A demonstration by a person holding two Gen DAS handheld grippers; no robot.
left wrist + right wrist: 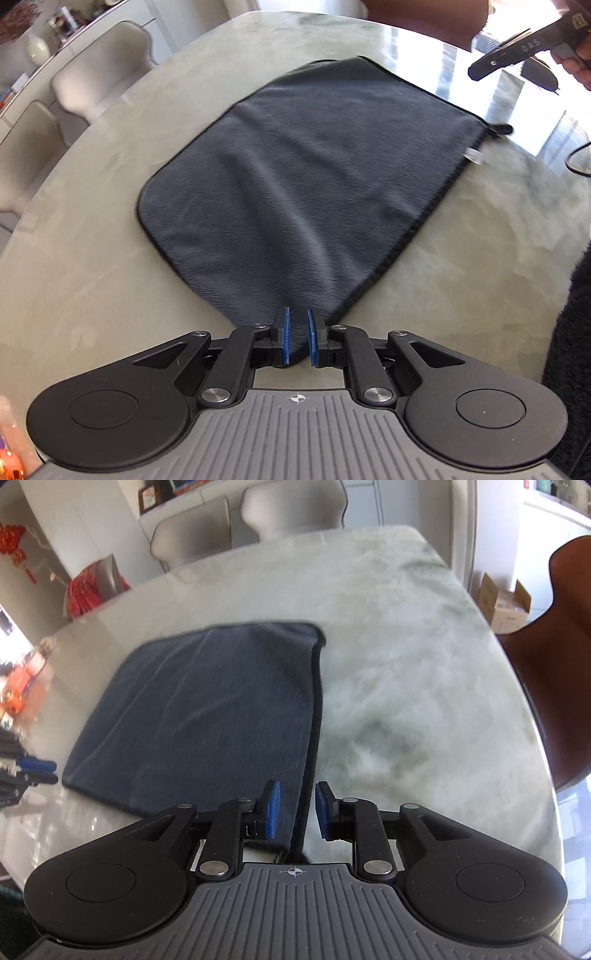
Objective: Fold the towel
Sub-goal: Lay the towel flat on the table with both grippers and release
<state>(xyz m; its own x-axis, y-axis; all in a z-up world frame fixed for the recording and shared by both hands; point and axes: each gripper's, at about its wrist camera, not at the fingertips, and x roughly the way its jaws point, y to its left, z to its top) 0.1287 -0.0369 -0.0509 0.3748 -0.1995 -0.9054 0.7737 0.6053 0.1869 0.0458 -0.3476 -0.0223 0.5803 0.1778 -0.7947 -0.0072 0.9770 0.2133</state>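
A dark grey towel [295, 170] with black edging lies flat on the pale green marble table [92, 277]. My left gripper [298, 338] is shut on the towel's near corner, the cloth pinched between the blue pads [285, 338]. In the right wrist view the same towel [214, 709] lies ahead, and its right edge runs between the fingers of my right gripper [295, 808], whose jaws stand apart around that edge. The right gripper also shows at the top right of the left wrist view [517, 51], above the table.
Grey chairs [288, 509] stand at the table's far side and a brown chair [554, 657] on the right. Orange and red items [22, 686] sit near the table's left edge. A black cable [576, 158] lies at the right. A cardboard box [506, 602] is on the floor.
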